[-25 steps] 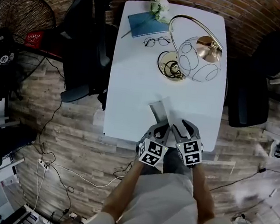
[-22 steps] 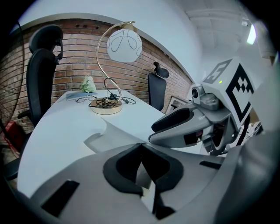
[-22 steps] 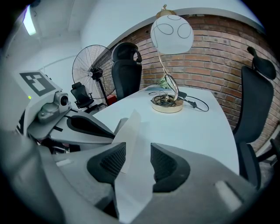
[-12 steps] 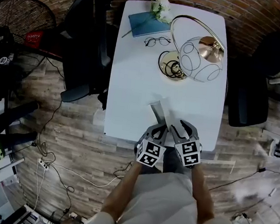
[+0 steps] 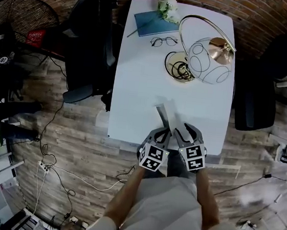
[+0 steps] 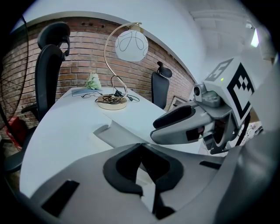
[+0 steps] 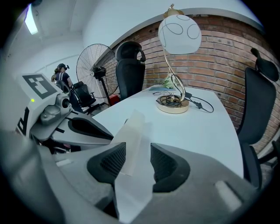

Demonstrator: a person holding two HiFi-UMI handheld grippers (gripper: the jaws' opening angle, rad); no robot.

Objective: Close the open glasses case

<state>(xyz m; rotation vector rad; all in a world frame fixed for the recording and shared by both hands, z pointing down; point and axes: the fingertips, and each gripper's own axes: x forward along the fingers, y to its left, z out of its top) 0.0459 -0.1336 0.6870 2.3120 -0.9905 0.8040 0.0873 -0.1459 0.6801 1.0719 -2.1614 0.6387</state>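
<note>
The open pale grey glasses case is lying near the front edge of the white rectangular table, flap raised. The left gripper is pinching its flat base with jaws together. The right gripper is holding the upright flap in narrow jaws. A gold-stemmed globe lamp is standing beyond.

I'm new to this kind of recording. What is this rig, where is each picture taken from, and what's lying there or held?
No robot: a person holds a two-jaw claw in each hand. One picture comes from a head camera looking down; the other two come from cameras riding on the claws, looking along their jaws. On the white table are a globe lamp, glasses, a blue book and flowers. Near the person lies the open glasses case. The left claw seems shut on its flat panel; the right claw seems shut on its raised flap.
</note>
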